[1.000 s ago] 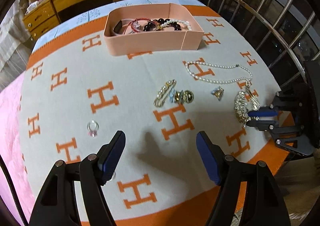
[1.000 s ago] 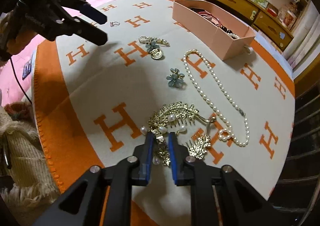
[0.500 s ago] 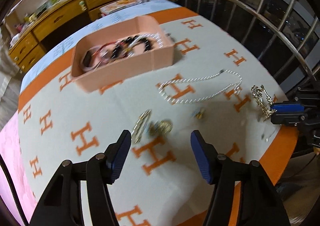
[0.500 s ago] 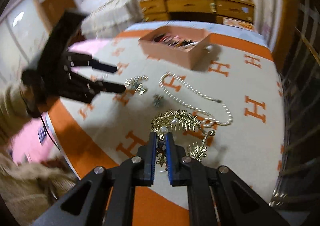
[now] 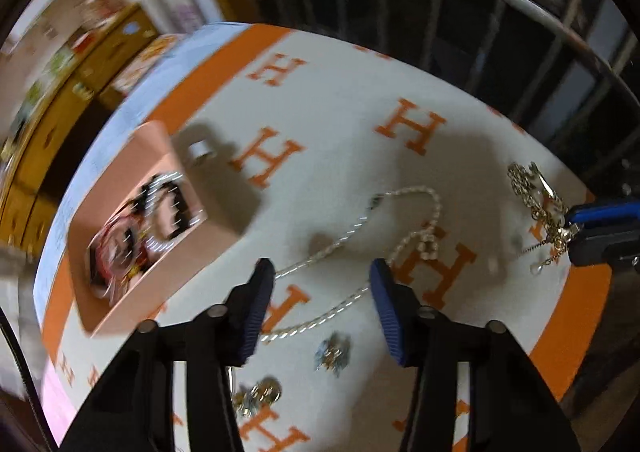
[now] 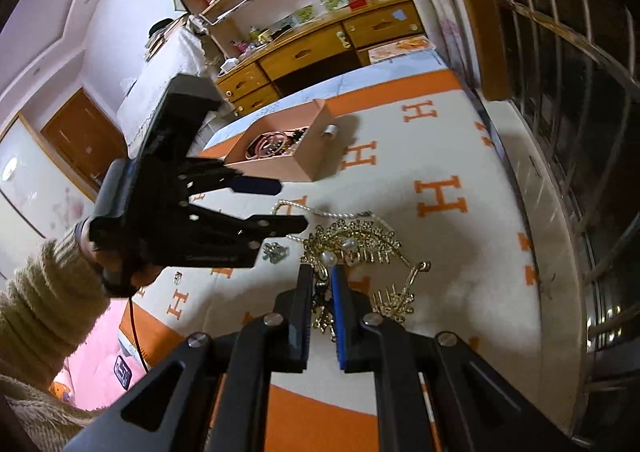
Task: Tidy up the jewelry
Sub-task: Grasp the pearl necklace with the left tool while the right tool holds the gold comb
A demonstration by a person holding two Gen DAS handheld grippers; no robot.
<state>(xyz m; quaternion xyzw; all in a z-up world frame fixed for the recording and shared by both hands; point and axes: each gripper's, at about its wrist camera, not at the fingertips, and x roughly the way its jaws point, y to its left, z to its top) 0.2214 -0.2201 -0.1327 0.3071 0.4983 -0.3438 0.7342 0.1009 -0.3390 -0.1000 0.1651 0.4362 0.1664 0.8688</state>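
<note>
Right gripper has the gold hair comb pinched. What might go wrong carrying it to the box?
The gold comb is pinched only at one end by the right gripper, with chains dangling, so it may swing or slip out. The pearl necklace lies just beneath and could snag. The open left gripper hovers between comb and pink box, risking a bump.

Shiny gold metal hair comb (image 6: 352, 242) above matt woven blanket (image 6: 460, 156).
</note>
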